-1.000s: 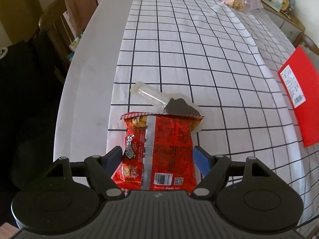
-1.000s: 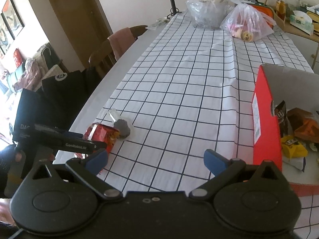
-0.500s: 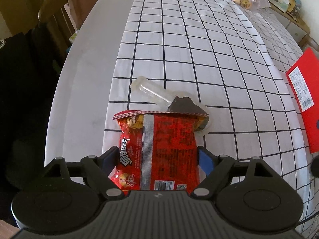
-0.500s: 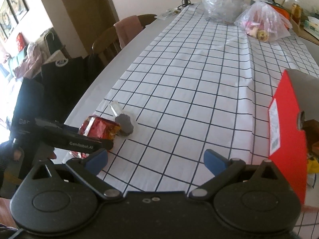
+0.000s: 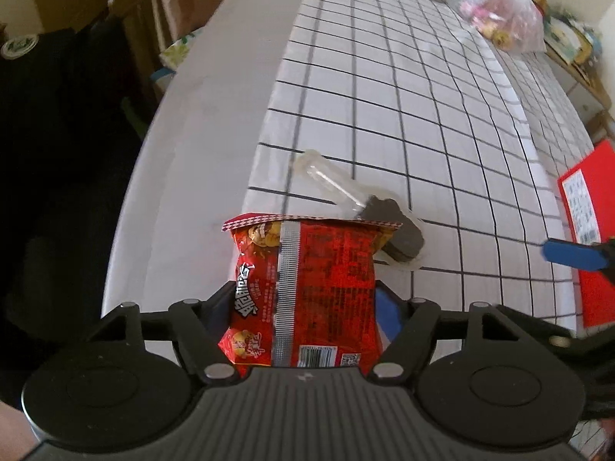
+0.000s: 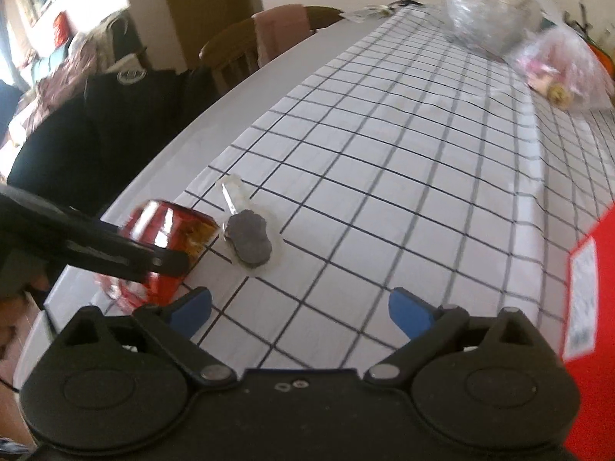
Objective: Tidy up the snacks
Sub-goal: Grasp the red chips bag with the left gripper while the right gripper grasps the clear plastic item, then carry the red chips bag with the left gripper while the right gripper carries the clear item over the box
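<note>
Right gripper [image 6: 300, 309] has dropped toward the dark snack in clear wrap [image 6: 249, 239]; jaws wide, closing, empty. Left gripper [image 5: 303, 309] closing around the red snack packet [image 5: 307, 292], near the table's [image 5: 215, 115] left edge. Red box [image 6: 592, 307] at right.

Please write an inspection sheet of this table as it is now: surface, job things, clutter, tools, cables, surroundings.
Surface: grid cloth over a white table.
Job's things: red snack bag; clear packet with a dark snack beside it; red box at the right.
Clutter: two plastic bags at the far end.
Tools: left tool closing around the snack bag; right tool empty, closing.
Cables: nothing seen.
Surroundings: chair, dark clothes.
</note>
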### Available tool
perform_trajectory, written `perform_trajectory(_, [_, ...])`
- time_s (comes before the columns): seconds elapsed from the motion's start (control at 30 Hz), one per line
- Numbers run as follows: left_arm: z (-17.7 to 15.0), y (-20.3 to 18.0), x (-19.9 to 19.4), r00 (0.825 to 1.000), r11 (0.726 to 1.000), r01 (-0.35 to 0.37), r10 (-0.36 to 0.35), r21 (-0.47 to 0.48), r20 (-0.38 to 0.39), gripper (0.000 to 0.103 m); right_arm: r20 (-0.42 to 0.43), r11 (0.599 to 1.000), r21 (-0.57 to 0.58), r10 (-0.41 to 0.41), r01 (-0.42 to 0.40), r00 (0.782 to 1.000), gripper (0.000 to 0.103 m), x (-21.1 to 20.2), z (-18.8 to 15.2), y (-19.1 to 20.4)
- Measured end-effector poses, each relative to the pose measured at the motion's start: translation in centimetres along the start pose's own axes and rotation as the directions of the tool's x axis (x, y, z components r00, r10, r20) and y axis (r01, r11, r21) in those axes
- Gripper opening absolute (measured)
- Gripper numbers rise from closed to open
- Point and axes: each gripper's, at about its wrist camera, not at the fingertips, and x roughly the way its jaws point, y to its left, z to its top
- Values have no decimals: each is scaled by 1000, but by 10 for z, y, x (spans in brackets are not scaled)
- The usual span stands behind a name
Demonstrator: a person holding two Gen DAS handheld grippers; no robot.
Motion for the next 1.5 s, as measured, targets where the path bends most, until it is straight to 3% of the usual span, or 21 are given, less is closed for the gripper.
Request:
perform_trajectory(0.4, [-6, 35, -23, 1000, 995, 12, -10, -103, 25, 73, -8, 990, -140, 2, -3, 1000, 75, 52, 28, 35])
perform_trajectory(0.63, [-6, 45, -26, 999, 991, 17, -12, -134, 37, 73, 24, 981, -193, 9, -4, 1000, 50, 59, 34, 45])
perform_trajectory(0.7, [-8, 46, -26, 999, 990, 17, -12, -138, 34, 73, 28, 982, -191, 9, -4, 1000, 47, 58, 34, 45])
perform_trajectory(0.73, [-8, 47, -26, 999, 990, 17, -12, -140, 33, 73, 36, 982, -191, 8, -1, 999, 39, 58, 34, 46])
perform_trajectory(1.1, [-8, 41, -27, 999, 993, 30, -26, -115, 38, 73, 57, 990, -142, -13, 21, 998, 40, 35, 23, 40])
perform_trajectory(1.5, [-6, -3, -51, 995, 997, 73, -72, -17, 62, 73, 94, 999, 2, -54, 54, 994, 40, -41, 0, 12])
